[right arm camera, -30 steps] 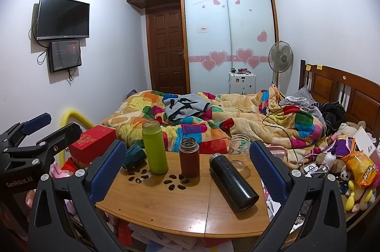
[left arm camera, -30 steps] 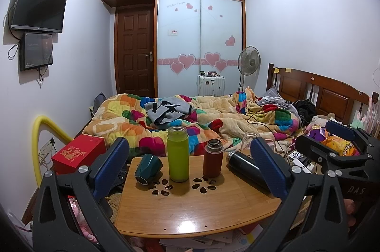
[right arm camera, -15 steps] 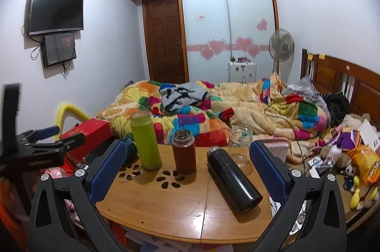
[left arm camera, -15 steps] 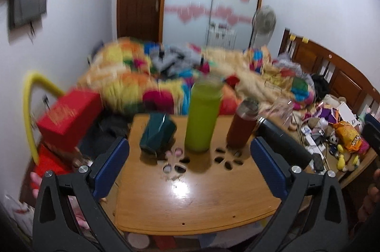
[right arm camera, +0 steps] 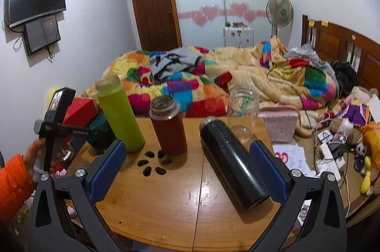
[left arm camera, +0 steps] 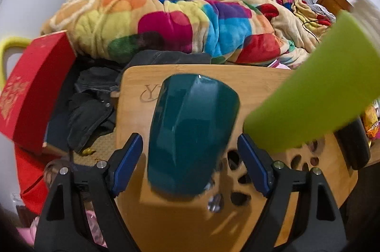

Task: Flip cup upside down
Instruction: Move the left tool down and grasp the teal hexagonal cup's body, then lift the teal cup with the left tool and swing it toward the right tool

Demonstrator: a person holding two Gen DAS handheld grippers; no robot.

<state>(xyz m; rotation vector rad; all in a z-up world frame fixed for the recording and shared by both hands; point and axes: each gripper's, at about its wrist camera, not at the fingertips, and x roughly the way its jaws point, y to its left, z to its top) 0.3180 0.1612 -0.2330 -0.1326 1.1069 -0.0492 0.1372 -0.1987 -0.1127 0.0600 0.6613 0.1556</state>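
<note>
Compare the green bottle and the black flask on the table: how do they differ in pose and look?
The green bottle stands upright; the black flask lies on its side. The green bottle is bright lime; the black flask is dark and glossy. Both are tall cylinders on the wooden table.

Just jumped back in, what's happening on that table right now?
The left gripper is open around the teal cup, one finger on each side, neither clearly touching it, so no grip and no flip yet. The cup sits on the wooden table beside the green bottle. The right gripper hangs open over the table, holding nothing, with the black flask lying between its fingers.
</note>
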